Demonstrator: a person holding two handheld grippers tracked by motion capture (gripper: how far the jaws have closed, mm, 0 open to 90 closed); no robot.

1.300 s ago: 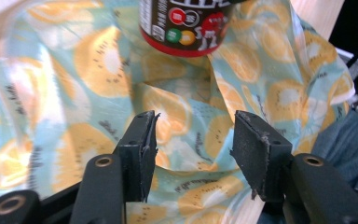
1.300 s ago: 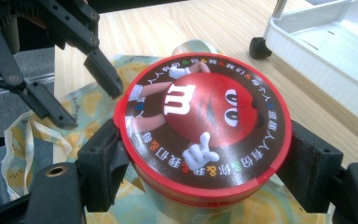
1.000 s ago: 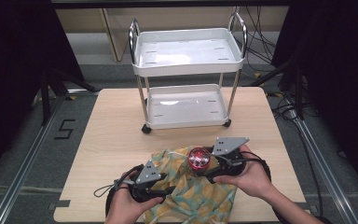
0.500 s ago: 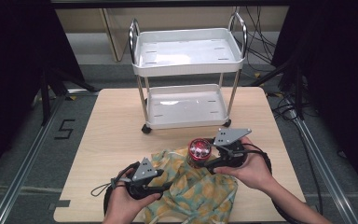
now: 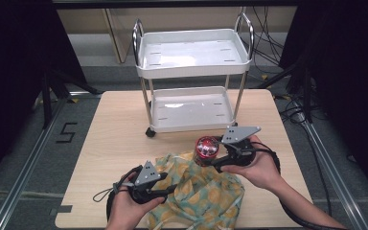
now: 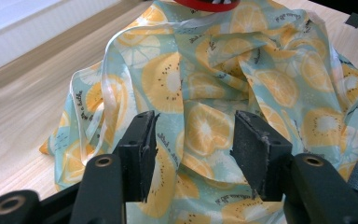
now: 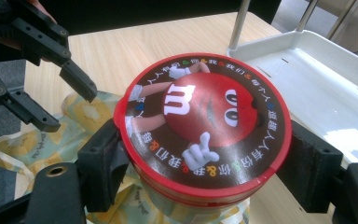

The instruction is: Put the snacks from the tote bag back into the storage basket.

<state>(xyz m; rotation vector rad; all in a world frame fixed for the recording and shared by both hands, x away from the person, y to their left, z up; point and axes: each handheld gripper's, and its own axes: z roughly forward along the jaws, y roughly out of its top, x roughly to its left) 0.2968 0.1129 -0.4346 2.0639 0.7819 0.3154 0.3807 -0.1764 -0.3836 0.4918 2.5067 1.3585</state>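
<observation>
High view, with the white two-shelf metal cart (image 5: 191, 72) as landmark: nearest the person and left of the cart, the left gripper (image 5: 162, 190) rests over a crumpled teal fabric bag printed with orange and kiwi slices (image 5: 206, 196), jaws spread apart and gripping nothing (cloth merely lies between them). Just before the cart's lower shelf, the right gripper (image 5: 214, 158) clamps a round red candy tin (image 5: 206, 148), upright above the bag.

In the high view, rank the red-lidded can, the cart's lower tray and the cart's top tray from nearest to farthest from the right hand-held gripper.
1. Red-lidded can: clamped in the right hand-held gripper, above the fruit-print bag.
2. Cart's lower tray: just beyond the can.
3. Cart's top tray: highest and farthest back.
</observation>
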